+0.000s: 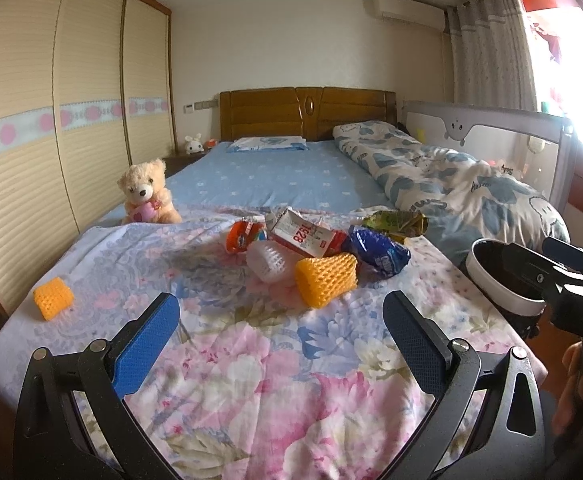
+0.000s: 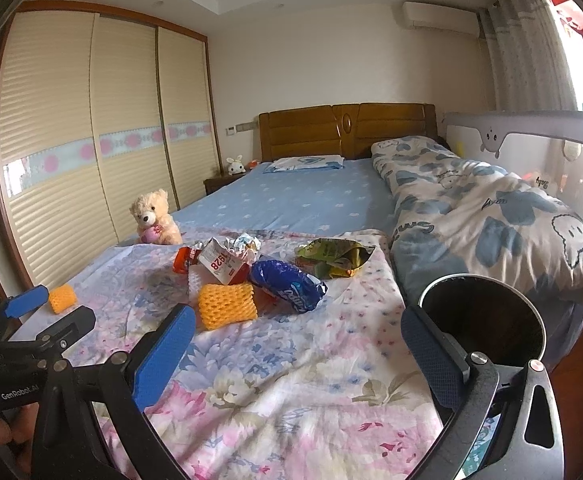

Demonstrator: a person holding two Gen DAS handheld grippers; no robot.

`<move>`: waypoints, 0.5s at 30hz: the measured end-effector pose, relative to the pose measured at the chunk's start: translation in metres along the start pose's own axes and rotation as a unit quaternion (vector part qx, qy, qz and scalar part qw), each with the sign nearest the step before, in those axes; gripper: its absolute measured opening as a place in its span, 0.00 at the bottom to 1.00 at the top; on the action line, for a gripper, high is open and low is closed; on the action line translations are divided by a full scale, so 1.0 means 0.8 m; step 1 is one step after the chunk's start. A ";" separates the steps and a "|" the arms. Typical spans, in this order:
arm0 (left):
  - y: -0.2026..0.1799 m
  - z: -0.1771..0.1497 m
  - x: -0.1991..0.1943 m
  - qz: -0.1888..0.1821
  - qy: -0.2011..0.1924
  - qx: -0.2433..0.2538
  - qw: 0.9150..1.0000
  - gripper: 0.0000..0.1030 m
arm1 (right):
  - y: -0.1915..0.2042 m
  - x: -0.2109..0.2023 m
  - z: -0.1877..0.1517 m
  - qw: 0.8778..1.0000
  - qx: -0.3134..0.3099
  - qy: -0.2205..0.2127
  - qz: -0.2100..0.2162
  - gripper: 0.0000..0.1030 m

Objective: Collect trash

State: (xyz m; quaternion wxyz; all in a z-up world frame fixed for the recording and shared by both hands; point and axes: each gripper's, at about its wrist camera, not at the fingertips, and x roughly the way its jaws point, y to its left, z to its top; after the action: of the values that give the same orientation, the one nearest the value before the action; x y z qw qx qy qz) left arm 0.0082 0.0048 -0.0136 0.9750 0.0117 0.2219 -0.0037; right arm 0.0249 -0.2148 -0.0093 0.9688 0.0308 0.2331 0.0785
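Note:
A heap of trash lies on the floral sheet [image 1: 275, 380] at the foot of the bed: an orange foam net [image 1: 325, 282], a white foam net [image 1: 269, 260], a torn carton [image 1: 305, 236], a blue biscuit wrapper [image 1: 379, 254], a green snack bag [image 1: 397, 222] and a red wrapper [image 1: 243, 236]. A smaller orange foam net [image 1: 53, 298] lies apart at the left. My left gripper [image 1: 283, 344] hovers open just short of the heap, holding nothing. My right gripper [image 2: 299, 356] is open too, with its right finger beside the rim of a round bin [image 2: 483, 320] at the bed's corner.
A teddy bear [image 1: 147, 196] sits at the bed's left edge behind the trash. A rolled quilt [image 2: 491, 216] fills the right side, with a bed rail [image 2: 531, 140] beyond it. Wardrobe doors [image 1: 51, 140] line the left wall. A hand [image 1: 575, 384] holds the right tool.

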 end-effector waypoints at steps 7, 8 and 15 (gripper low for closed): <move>-0.004 -0.006 0.020 -0.005 0.052 -0.005 0.999 1.00 | -0.008 0.019 -0.006 1.000 0.006 0.020 0.009 1.00; -0.004 -0.006 0.023 -0.005 0.052 -0.006 0.999 1.00 | -0.008 0.023 -0.007 1.000 0.004 0.024 0.012 1.00; -0.004 -0.004 0.065 -0.012 0.069 -0.005 0.998 0.99 | -0.013 0.071 -0.006 0.997 0.002 0.069 0.045 1.00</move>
State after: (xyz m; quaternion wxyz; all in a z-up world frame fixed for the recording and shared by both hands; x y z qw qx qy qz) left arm 0.0532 0.0018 -0.0390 0.9573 0.0043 0.2889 -0.0133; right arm 0.0739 -0.2156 -0.0398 0.9458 0.0376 0.2979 0.1236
